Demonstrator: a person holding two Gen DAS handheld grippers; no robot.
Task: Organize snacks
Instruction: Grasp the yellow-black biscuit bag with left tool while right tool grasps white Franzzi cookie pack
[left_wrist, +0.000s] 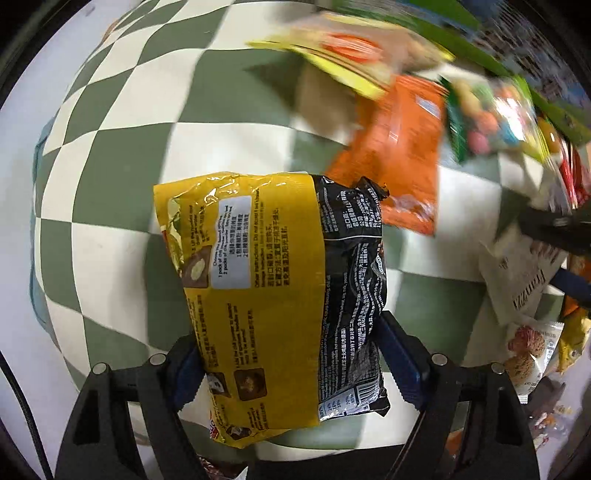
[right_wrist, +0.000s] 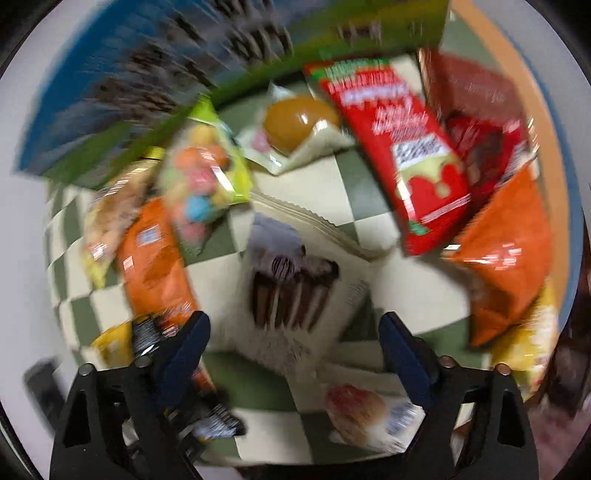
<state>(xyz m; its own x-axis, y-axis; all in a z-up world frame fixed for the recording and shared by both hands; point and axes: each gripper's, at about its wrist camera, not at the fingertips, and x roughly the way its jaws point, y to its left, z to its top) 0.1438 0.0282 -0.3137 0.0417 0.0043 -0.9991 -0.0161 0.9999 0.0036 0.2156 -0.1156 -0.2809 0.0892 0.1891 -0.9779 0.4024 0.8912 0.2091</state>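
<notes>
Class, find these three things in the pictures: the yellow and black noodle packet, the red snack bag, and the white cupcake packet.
yellow and black noodle packet (left_wrist: 258, 295), left wrist view, yellow back panel.
red snack bag (right_wrist: 402, 147), right wrist view, middle of its front.
white cupcake packet (right_wrist: 291, 295), right wrist view, printed chocolate cupcake.

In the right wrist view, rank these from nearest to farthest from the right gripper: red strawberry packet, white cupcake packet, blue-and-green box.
From the right gripper:
1. white cupcake packet, just ahead, centre
2. red strawberry packet, ahead, right
3. blue-and-green box, at the back, left
</notes>
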